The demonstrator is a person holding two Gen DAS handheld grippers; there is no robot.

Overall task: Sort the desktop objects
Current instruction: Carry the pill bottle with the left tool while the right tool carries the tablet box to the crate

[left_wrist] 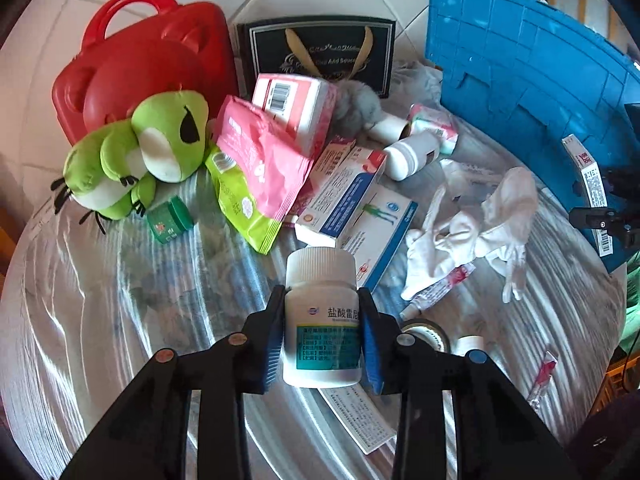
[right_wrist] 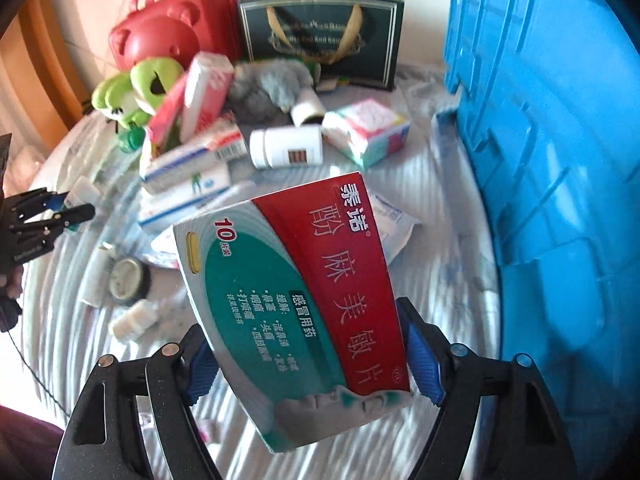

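My left gripper point(left_wrist: 322, 338) is shut on a white pill bottle point(left_wrist: 320, 304) with a teal label, held upright above the table, both blue pads against its sides. My right gripper point(right_wrist: 316, 364) is shut on a red, green and grey medicine box point(right_wrist: 296, 300), lifted and tilted above the cloth. In the right wrist view the left gripper point(right_wrist: 60, 210) shows at the far left edge. Loose on the table lie another white bottle point(right_wrist: 286, 147), several medicine boxes point(left_wrist: 356, 208), pink and green packets point(left_wrist: 256, 176), a green plush frog point(left_wrist: 136, 152) and a small green jar point(left_wrist: 170, 220).
A blue crate point(left_wrist: 520, 92) stands on edge at the right. A red bear-shaped case point(left_wrist: 148, 60) and a dark gift bag point(left_wrist: 320, 52) stand at the back. White gloves point(left_wrist: 476, 228), an ointment tube point(left_wrist: 440, 288), a tape roll point(right_wrist: 128, 280) and a grey plush point(right_wrist: 268, 84) lie about.
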